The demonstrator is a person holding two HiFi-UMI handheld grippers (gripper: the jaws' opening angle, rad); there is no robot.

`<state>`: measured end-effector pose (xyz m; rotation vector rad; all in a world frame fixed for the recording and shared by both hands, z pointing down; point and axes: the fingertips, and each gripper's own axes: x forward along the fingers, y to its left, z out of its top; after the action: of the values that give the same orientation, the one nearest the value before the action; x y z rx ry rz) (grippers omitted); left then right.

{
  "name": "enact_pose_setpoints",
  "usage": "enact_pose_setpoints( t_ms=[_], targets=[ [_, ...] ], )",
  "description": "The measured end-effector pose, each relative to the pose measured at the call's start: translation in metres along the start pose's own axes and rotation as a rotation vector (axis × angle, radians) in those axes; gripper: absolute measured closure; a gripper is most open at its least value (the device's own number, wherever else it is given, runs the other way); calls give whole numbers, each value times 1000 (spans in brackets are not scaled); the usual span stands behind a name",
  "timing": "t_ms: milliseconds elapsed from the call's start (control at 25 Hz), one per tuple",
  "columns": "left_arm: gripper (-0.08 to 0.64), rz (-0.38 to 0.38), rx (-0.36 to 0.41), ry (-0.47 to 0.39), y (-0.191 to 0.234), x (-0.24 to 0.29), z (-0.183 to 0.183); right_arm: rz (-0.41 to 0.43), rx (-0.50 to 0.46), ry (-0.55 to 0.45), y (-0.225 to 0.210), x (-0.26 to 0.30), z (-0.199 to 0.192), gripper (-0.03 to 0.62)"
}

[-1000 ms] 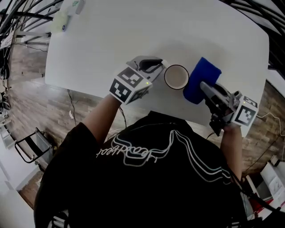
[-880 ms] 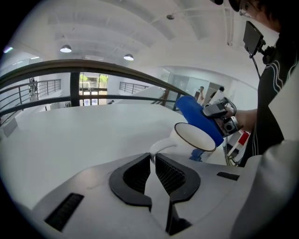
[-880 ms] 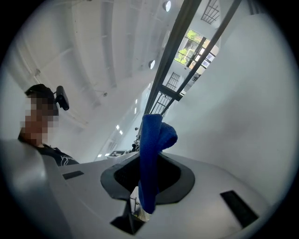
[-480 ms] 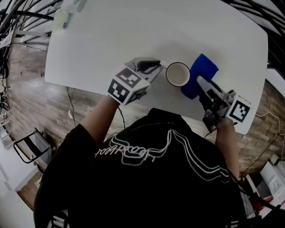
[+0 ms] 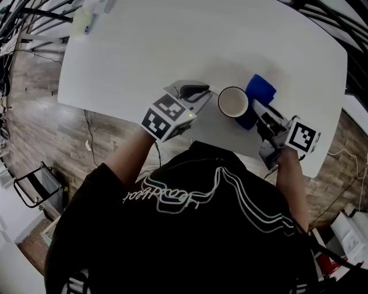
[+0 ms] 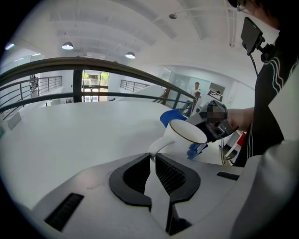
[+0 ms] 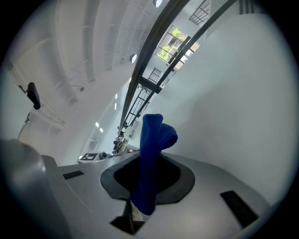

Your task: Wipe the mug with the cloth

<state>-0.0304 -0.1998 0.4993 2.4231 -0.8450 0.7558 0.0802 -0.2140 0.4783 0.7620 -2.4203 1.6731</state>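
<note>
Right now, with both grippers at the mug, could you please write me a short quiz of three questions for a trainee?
1. True or false: the left gripper is shut on the handle of the mug.
2. What does the right gripper hold? A) a blue cloth B) a spoon C) nothing
3. Fill in: in the head view, the cloth shows at the mug's ____ side.
Key: 1 true; 2 A; 3 right.

We see a white table (image 5: 172,46) on a wood floor (image 5: 34,115). Small pale items (image 5: 91,12), too blurred to name, lie at the table's far left corner. A chair (image 5: 37,186) stands left of the table.
</note>
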Motion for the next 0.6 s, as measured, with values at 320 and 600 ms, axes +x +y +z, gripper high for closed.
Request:
enact_pose_setpoints(
  t_ms=[320, 600],
  targets=[
    [520, -6, -11, -10, -2, 1, -2, -68, -44, 25, -5, 3, -1, 531],
    [520, 9, -15, -6, 10, -5, -7, -117, -28, -80, 0, -5, 5, 531]
  ],
)
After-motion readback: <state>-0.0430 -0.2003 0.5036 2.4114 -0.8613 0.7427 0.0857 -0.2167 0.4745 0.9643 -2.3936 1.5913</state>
